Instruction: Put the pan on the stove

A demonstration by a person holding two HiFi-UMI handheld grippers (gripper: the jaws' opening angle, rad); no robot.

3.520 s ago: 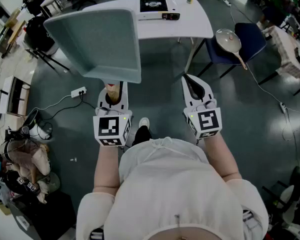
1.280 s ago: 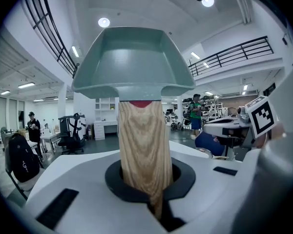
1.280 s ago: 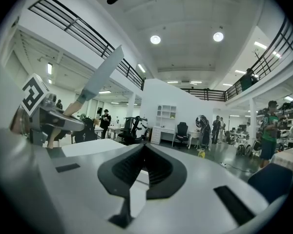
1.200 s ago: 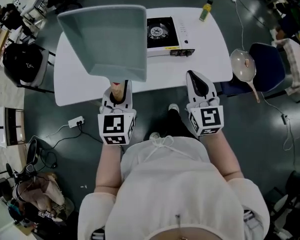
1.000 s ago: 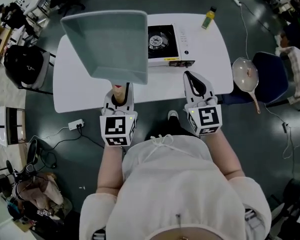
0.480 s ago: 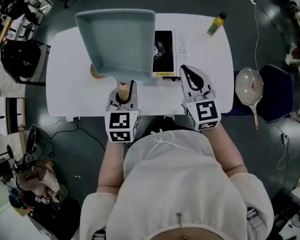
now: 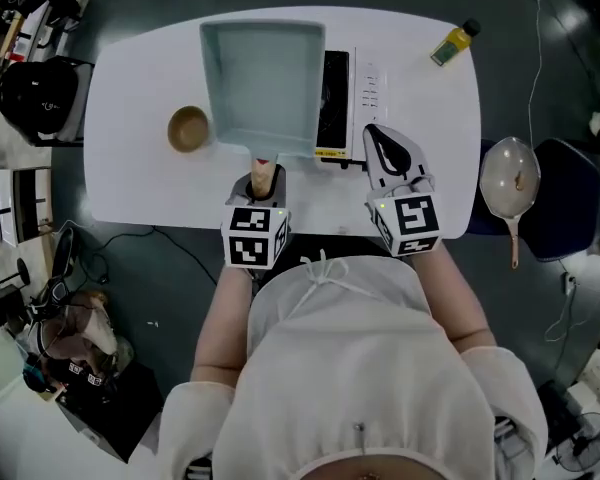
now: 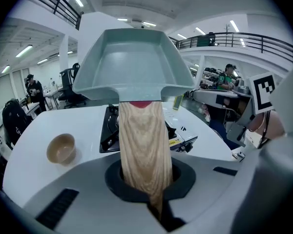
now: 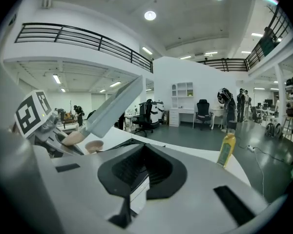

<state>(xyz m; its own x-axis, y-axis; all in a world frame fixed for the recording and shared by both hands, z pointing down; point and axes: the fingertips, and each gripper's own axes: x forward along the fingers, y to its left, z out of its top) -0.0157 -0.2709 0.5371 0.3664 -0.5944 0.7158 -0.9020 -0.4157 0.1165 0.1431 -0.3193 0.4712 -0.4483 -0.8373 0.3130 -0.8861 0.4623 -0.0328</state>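
Hovering at upper centre, the pan (image 7: 263,83) has come in over the tabletop (image 7: 130,88) and now overlaps the stove (image 7: 352,98) at its left edge. The left gripper (image 7: 264,180) jaws clamp its wooden handle (image 7: 263,176); the right gripper (image 7: 384,140) jaws are closed and empty. Centring and lowering likely remain.

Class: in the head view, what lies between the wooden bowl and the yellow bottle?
In the head view, the pan and the stove lie between the wooden bowl and the yellow bottle.
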